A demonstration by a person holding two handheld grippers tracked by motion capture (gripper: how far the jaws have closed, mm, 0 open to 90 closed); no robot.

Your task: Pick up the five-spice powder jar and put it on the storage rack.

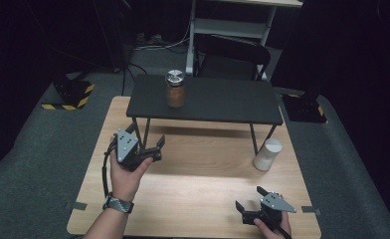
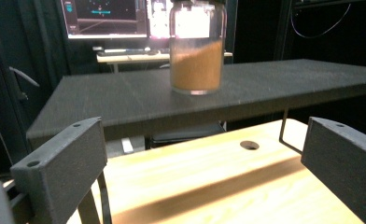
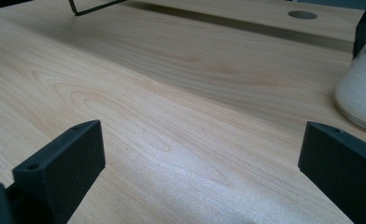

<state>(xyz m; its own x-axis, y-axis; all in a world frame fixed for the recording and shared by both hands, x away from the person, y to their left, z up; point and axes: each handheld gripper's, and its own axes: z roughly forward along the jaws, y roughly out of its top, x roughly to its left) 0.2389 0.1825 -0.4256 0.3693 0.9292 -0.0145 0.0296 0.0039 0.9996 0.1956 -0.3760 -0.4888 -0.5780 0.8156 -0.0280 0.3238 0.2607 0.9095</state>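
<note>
Right claw (image 3: 202, 175) gapes over wooden table (image 3: 172, 93), white jar (image 3: 361, 93) beside.

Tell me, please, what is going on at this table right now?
A person holds a gripper in each hand above a wooden table. The left gripper, fingers open and empty, points toward a jar of brown powder standing on a small black shelf. The right gripper, also open and empty, sits near the table's front edge, with a jar of white powder on the table beyond it. Neither jar is touched.

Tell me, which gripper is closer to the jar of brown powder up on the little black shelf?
Left. The left gripper hovers just in front of the black shelf, jaws open toward the brown jar. The right gripper sits far back near the table's front edge.
</note>
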